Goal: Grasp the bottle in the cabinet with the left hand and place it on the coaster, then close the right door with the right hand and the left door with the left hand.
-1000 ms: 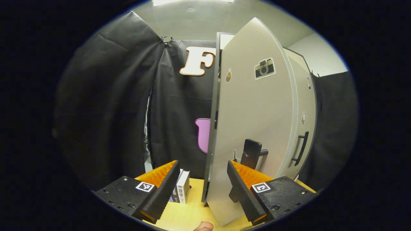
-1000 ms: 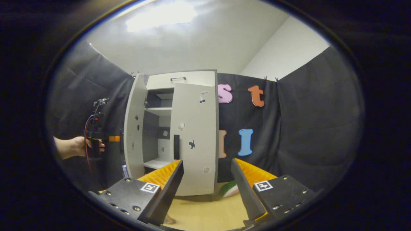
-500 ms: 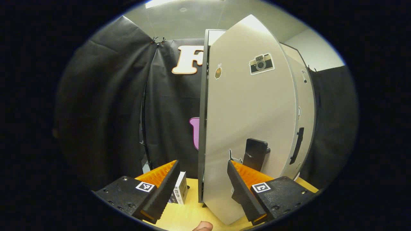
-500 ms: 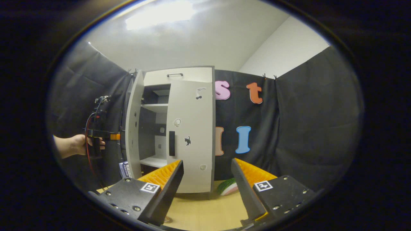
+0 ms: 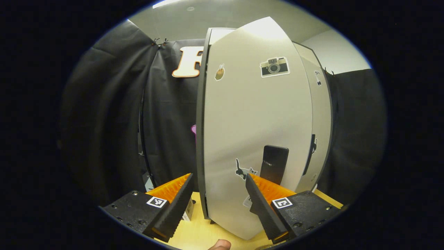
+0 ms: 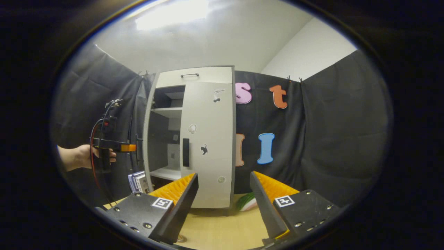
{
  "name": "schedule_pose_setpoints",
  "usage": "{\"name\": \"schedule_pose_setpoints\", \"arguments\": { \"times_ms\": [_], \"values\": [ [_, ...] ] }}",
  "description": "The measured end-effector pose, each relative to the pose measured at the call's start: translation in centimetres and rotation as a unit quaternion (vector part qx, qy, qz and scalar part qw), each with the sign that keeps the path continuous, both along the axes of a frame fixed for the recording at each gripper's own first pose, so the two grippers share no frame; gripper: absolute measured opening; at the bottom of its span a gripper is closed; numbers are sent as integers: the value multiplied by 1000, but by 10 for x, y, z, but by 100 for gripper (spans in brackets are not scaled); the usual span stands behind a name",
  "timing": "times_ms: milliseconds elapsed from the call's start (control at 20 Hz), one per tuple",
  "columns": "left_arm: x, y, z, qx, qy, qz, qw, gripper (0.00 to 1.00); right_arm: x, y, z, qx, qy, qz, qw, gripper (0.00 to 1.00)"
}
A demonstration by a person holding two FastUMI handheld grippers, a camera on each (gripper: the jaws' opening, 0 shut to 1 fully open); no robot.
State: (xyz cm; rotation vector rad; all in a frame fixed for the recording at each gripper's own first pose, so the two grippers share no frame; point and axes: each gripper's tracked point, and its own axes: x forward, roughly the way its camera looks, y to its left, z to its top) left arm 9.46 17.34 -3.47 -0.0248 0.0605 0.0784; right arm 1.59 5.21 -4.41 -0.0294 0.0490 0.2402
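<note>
The grey cabinet's left door (image 5: pixel 256 114), with a camera sticker and a black handle (image 5: pixel 274 168), stands close before my left gripper (image 5: pixel 218 205). That gripper is open and holds nothing; its right finger overlaps the door's lower face. In the right gripper view the left door (image 6: pixel 146 121) is partly ajar and seen nearly edge-on, with shelves visible behind it. A hand holds the left gripper (image 6: pixel 126 148) against the door's outer side. The right door (image 6: pixel 208 146) lies flush with the cabinet. My right gripper (image 6: pixel 223 205) is open and stands back from it, above the table.
Several books (image 6: pixel 137 180) stand on the wooden table (image 6: pixel 222 229) left of the cabinet. A watermelon slice (image 6: pixel 248 203) lies at the cabinet's right foot. Black cloth walls close in on all sides. The right door (image 5: pixel 321 121) shows as a narrow strip beyond the left one.
The left door has swung further toward the cabinet with the left gripper following it. The right door went from slightly ajar to flush. My right gripper has barely moved.
</note>
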Motion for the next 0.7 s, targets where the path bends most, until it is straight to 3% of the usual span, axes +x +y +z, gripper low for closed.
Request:
{"name": "schedule_pose_setpoints", "arguments": {
  "times_ms": [150,200,400,700],
  "values": [
    [7,-8,-7,-7,4,1,1000,95,7,-3,0,-5,-2,-7,1000,91],
    [7,-13,-9,-15,3,-3,1000,100,7,-3,0,-4,-3,-10,1000,88],
    [-2,-23,-9,-36,-8,-8,999,92,4,1,6,3,-7,-8,1000,92],
    [-50,-45,-9,-9,0,-15,1000,96,-30,19,20,10,-12,19,1000,92]
  ]
}}
